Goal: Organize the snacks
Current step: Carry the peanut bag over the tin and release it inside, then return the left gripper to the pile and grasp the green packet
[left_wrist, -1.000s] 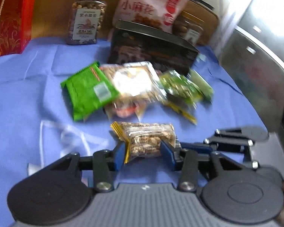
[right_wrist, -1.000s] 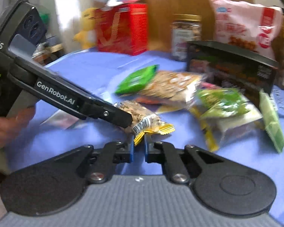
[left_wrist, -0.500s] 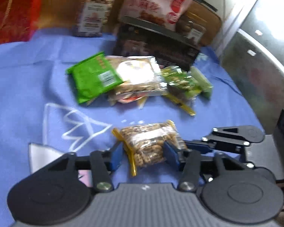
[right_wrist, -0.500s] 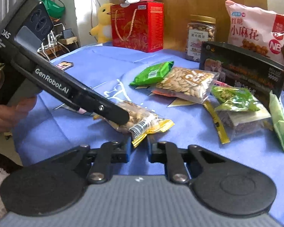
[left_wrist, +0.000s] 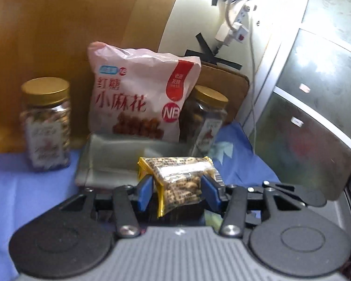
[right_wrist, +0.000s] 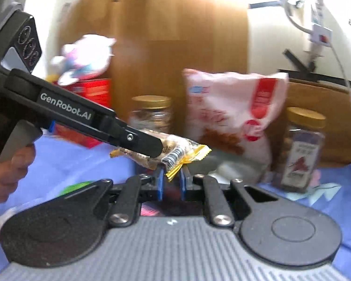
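1. Evidently mid-carry: peanut packet (left_wrist: 182,171) lifted clear of the blue cloth (left_wrist: 16,187), hanging just in front of the open box (left_wrist: 110,159) and below the big pink bag (left_wrist: 138,98).
2. Clamped across its middle by the left gripper (left_wrist: 177,187), blue pads pressing into the clear film from both sides. Opened only as far as the packet's width demands, nothing more.
3. Pinched at the yellow crimped end by the right gripper (right_wrist: 172,182), jaws almost fully closed on the thin seal. Probably done to steady a floppy pouch and stop it swinging or drooping.
4. Judged a two-handed hold for control rather than for weight: one grip on the body, one on the tail, packet kept roughly level and aimed at the box.
5. Box set low at the back, between two gold-lidded jars (left_wrist: 46,126) (left_wrist: 206,117), mouth facing up; likely chosen as the bin for small loose packets. Inside pale and blurred, contents impossible to tell.
6. Best released end first, then body, once above the opening; otherwise a risk of catching on the near rim.
7. Left gripper's handle wrapped by a hand (right_wrist: 9,171) at the left edge of the right wrist view.
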Action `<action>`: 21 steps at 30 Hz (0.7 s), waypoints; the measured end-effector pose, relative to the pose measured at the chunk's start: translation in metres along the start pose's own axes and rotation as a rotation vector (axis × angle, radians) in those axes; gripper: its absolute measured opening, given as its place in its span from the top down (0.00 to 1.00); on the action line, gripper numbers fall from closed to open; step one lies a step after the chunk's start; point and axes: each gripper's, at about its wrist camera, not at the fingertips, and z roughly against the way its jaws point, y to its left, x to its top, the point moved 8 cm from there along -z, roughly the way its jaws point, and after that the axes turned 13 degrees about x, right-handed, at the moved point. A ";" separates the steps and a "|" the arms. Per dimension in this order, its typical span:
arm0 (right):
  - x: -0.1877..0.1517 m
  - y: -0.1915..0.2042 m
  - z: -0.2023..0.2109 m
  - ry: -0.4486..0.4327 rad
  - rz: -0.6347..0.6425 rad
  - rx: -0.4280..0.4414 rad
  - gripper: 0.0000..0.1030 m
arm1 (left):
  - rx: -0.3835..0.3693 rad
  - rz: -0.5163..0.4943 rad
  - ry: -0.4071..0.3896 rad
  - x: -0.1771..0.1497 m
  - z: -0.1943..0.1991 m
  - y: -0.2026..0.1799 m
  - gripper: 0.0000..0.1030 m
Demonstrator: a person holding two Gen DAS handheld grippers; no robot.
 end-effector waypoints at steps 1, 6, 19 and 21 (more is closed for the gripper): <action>0.000 -0.010 -0.005 0.007 -0.010 -0.016 0.84 | 0.003 0.005 0.006 0.004 -0.013 -0.003 0.56; -0.012 -0.053 -0.031 0.067 -0.072 -0.072 0.80 | 0.037 0.033 0.063 0.002 -0.063 -0.003 0.53; -0.025 -0.050 0.040 -0.061 -0.255 -0.047 0.63 | -0.055 0.131 -0.020 -0.029 0.012 0.030 0.41; -0.037 -0.032 0.051 -0.071 -0.301 0.022 0.63 | -0.031 0.150 -0.049 -0.043 0.036 0.050 0.41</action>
